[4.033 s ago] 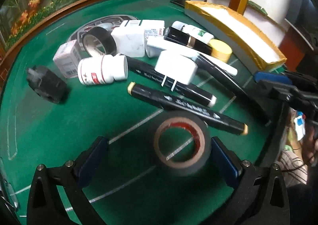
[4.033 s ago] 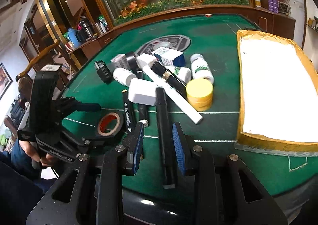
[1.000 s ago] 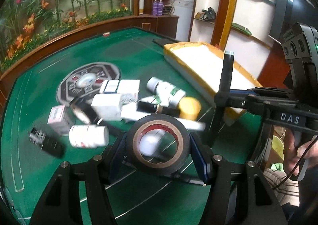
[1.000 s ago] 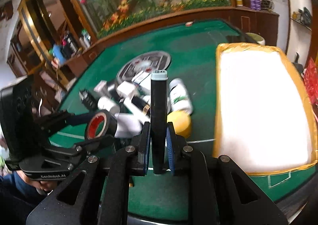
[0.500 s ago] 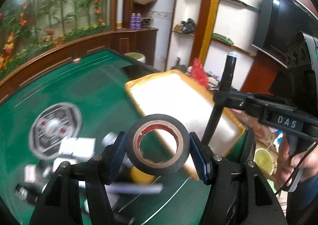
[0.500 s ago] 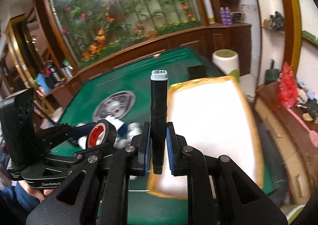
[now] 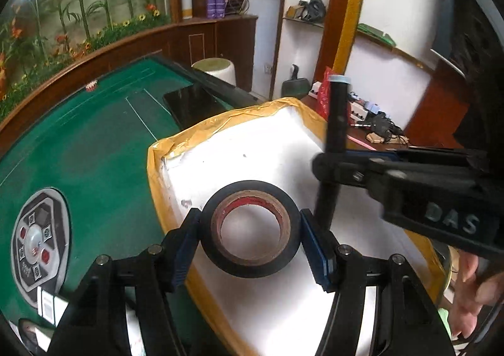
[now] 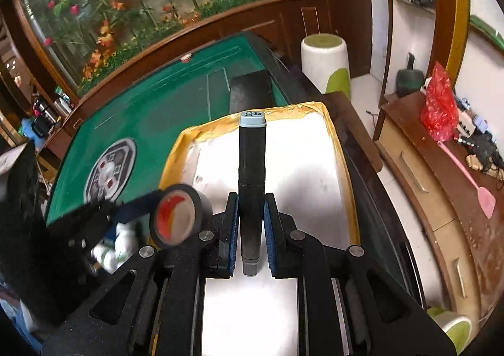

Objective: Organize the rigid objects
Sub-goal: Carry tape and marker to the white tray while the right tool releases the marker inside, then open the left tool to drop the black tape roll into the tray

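Observation:
My left gripper (image 7: 250, 230) is shut on a black tape roll (image 7: 250, 257) with a red-brown core, held over the near left part of a white tray (image 7: 267, 154) with a yellow-taped rim. My right gripper (image 8: 250, 214) is shut on a black marker (image 8: 251, 173) with a grey-blue cap, standing upright between the pads over the same tray (image 8: 308, 167). In the left wrist view the right gripper (image 7: 327, 164) and its marker (image 7: 336, 123) hang to the right of the roll. From the right wrist view the tape roll (image 8: 178, 214) shows at the left.
The tray lies at the right edge of a green felt table (image 7: 94, 148). A round control panel (image 7: 39, 239) sits in the table's middle, white bottles (image 8: 121, 245) and boxes lie near the left. A black slab (image 7: 192, 105) lies behind the tray. A person's hand (image 7: 472, 280) shows at right.
Both grippers have swung right, away from the pile of objects, and now hang over the white tray. Each keeps its hold, tape roll in the left, marker in the right.

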### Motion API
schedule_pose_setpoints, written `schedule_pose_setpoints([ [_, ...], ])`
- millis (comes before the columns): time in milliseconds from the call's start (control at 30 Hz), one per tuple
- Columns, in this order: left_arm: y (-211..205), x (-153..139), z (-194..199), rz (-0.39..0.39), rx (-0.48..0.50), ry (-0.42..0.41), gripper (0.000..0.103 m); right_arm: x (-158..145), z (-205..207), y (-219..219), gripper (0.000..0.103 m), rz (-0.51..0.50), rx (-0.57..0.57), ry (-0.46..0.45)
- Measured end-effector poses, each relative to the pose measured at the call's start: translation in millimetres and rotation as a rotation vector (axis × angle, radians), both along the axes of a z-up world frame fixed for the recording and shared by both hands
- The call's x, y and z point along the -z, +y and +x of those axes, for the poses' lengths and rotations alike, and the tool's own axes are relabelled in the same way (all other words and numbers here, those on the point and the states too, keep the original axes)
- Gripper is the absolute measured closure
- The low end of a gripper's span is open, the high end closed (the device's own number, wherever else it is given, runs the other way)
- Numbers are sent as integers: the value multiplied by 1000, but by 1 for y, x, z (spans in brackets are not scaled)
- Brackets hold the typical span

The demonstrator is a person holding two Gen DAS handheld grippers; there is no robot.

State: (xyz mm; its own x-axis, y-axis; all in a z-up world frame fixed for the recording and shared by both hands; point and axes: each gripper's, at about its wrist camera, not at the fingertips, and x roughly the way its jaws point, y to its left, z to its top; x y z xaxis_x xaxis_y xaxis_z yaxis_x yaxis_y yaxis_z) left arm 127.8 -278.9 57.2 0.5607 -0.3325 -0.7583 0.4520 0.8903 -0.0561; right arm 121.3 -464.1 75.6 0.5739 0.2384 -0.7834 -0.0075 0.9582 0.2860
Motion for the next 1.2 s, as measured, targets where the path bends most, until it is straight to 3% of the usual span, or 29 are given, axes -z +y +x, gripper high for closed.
schedule_pose_setpoints([
  [233, 1, 11, 17, 6, -28, 50, 40, 31, 50, -1, 89, -4, 16, 85],
  [400, 0, 16, 22, -1, -40, 79, 40, 43, 62, -2, 87, 52, -5, 97],
  [433, 1, 15, 21, -5, -39, 78, 40, 42, 61, -2, 84, 48, -2, 95],
  [533, 2, 12, 19, -30, -33, 92, 40, 34, 54, -4, 64, 33, 16, 78],
  [600, 1, 12, 20, -36, -36, 106, 40, 25, 50, -5, 55, 30, 21, 41],
  [733, 6, 8, 12, -57, -33, 101, 39, 5, 38, -4, 54, -2, 48, -2],
  [867, 18, -2, -2, -118, -23, 72, 39, -36, -1, 12, 54, -159, 96, -183],
  [967, 31, -13, -19, -147, -9, 40, 39, -64, -42, 26, 54, -200, 134, -281],
  [1067, 50, -30, -43, -183, -7, -20, 40, -75, -80, 31, 53, -136, 145, -397],
  [1133, 65, -41, -60, -196, -4, -47, 40, -76, -94, 36, 53, -101, 108, -376],
  [1200, 77, -48, -66, -205, -4, -66, 39, -75, -109, 49, 53, -29, -18, -362],
])
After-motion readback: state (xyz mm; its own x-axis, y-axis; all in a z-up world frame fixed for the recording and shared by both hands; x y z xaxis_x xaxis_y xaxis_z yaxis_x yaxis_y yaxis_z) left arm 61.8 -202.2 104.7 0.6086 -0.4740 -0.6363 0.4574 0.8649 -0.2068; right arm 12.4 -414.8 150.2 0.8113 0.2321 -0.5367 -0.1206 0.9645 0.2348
